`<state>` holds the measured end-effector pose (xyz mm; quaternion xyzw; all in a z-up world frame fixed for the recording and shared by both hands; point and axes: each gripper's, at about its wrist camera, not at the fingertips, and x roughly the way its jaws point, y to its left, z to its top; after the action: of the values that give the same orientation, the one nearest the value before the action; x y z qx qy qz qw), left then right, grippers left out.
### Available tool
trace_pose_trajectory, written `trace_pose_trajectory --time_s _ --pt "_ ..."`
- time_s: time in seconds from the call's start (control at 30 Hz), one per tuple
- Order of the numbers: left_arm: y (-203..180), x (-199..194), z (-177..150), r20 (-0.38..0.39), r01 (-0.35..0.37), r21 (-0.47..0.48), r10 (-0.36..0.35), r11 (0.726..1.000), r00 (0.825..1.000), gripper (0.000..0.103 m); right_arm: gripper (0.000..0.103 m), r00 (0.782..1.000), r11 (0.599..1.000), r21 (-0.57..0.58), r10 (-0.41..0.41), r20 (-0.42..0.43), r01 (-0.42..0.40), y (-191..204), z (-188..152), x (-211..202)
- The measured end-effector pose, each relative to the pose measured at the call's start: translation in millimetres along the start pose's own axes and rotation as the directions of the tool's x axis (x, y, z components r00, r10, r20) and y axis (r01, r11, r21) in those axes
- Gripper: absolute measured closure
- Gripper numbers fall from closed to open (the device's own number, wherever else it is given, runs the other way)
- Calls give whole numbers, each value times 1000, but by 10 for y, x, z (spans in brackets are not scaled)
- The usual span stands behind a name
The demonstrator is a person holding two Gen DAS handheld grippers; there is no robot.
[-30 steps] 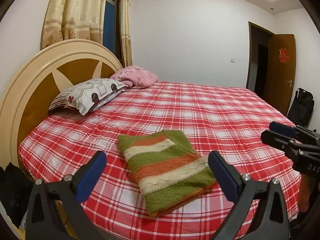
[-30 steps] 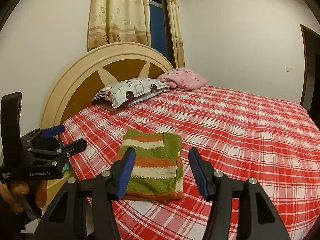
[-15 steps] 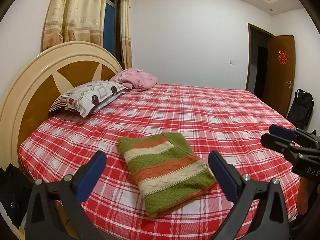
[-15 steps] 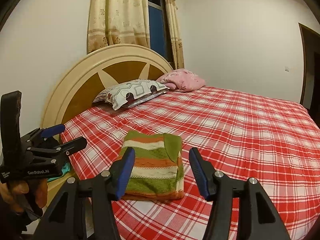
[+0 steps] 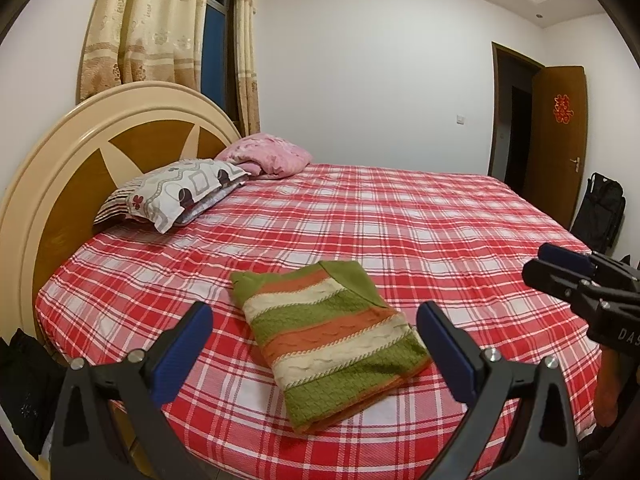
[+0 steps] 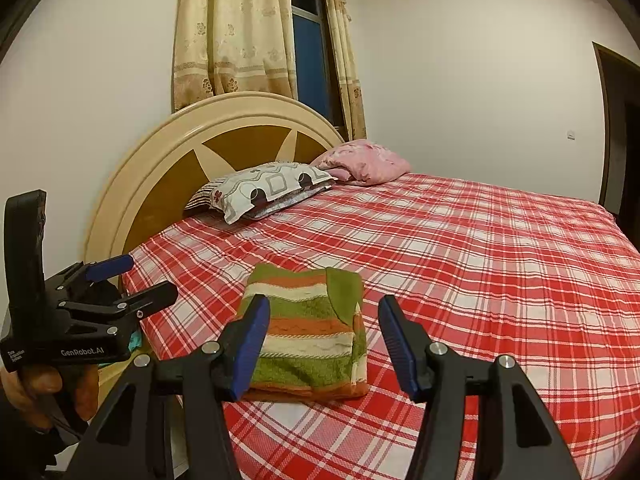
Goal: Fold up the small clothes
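Your folded striped sweater lies flat on the red plaid bedspread, near the bed's near edge, in bands of green, orange and cream knit; it forms a neat rectangle, with a plain green panel showing at its far corner. From the right wrist view the same sweater shows a stacked folded edge along its right side. Your left gripper hangs above the near edge of the bed, tongs spread wide apart, blue pads flanking the sweater in the frame but clear of it, nothing between them. Your right gripper also stands with tongs apart, narrower than the left, and nothing is clamped; the pads sit in front of the sweater without touching it. Each gripper shows in the other's camera: the right one at the right border of the left view, the left one at the left border of the right view, with your hand wrapped around its handle. At the head of the bed, a patterned white pillow rests against the rounded cream-and-brown headboard, with a pink pillow just beside it. Beige curtains hang behind the headboard. A brown door stands open at the far right, with a black bag on the floor by it.
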<state>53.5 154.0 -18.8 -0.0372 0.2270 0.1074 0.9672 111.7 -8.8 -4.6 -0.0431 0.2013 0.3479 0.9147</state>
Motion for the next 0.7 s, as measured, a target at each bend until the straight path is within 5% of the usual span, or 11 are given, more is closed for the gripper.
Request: trace_pose_trajectory --time_s 0.7 --pt "-31 -67 59 9 -13 -2 13 1000 1000 0 45 1000 1000 8 -8 25 8 -29 -31 -4"
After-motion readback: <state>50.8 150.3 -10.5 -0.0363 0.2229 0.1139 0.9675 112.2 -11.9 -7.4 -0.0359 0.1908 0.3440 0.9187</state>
